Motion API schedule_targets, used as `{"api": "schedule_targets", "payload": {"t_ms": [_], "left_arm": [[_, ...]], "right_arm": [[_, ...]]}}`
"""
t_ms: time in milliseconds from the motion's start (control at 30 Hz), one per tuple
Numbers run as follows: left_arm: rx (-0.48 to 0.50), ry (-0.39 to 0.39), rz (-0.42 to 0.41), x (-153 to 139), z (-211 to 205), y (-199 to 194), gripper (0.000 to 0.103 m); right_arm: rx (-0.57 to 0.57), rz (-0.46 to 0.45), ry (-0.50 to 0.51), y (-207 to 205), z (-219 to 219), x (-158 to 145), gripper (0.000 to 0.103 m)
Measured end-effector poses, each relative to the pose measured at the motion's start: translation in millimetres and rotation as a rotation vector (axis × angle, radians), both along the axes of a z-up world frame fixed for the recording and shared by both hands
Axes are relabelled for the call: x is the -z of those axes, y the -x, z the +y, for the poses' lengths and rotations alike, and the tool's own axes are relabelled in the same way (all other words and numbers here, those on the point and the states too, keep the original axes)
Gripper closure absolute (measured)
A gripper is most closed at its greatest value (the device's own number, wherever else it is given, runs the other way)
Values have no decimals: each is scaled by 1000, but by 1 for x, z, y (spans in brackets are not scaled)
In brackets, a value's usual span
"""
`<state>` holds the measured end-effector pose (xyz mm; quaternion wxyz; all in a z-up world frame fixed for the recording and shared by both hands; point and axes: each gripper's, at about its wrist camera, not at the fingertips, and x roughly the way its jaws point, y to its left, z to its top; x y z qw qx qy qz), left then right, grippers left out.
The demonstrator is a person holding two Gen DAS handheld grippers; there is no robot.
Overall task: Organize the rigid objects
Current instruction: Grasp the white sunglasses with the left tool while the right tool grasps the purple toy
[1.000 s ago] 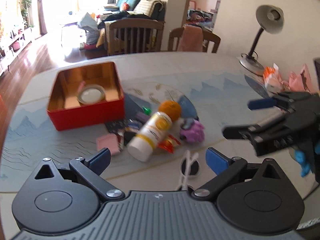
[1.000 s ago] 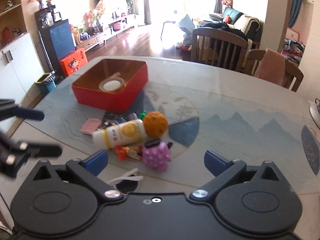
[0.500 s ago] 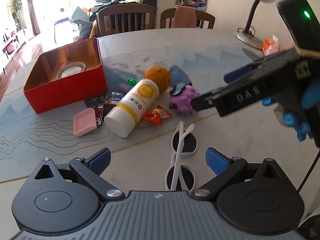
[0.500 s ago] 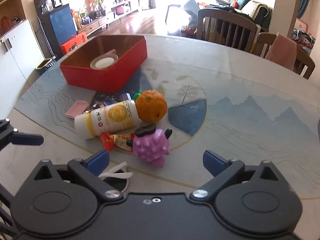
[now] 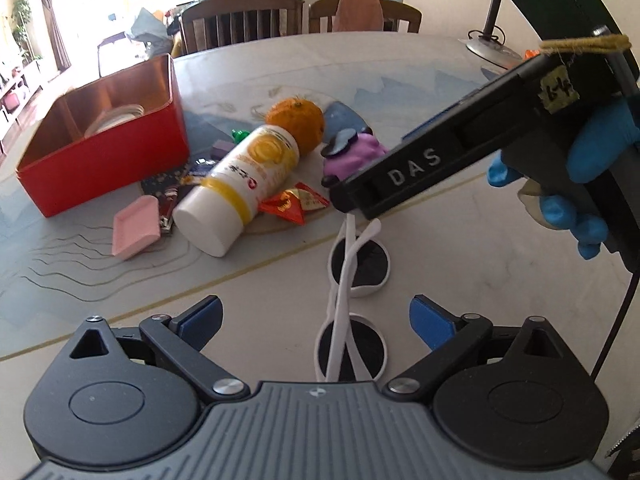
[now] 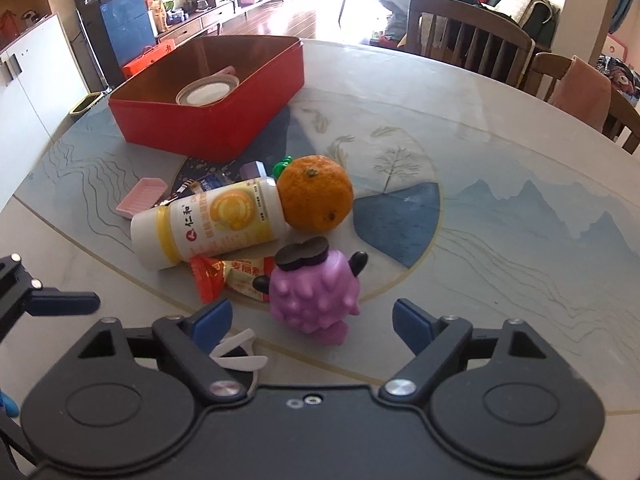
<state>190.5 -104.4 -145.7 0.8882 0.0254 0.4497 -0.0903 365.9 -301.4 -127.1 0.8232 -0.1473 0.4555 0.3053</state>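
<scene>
Blue-padded grippers, both spread wide and narrowing, over a cluttered table.

Left gripper: jaws closing, white sunglasses lying folded between them near the table's front edge, pads not touching. Right gripper: jaws closing, purple toy standing upright between them, clear of both pads; held by a hand in a blue glove. Just behind the toy a red snack packet, then a white-and-yellow bottle on its side, its base touching an orange. Pink tray beside the bottle's cap. Further back, toward the table's far left edge, a red tin, open, a round lid inside.
</scene>
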Motion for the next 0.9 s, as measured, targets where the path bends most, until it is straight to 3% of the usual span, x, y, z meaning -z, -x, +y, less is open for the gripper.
{"api": "schedule_targets", "payload": {"t_ms": [167, 233, 333, 433, 567, 700, 900], "left_arm": [[17, -11, 26, 6, -6, -4, 28], [25, -7, 35, 7, -8, -6, 42], [29, 4, 41, 9, -9, -6, 52], [29, 15, 39, 9, -9, -7, 70], [29, 26, 35, 6, -10, -8, 78], [38, 22, 28, 4, -11, -9, 95], [4, 35, 39, 3, -3, -11, 97]], "right_arm": [[8, 3, 8, -4, 2, 5, 22], [15, 6, 10, -6, 3, 7, 24], [23, 11, 9, -8, 3, 9, 29], [23, 8, 10, -7, 4, 10, 35], [21, 7, 20, -7, 5, 11, 52], [16, -8, 26, -4, 7, 10, 53], [38, -4, 6, 0, 2, 4, 53]]}}
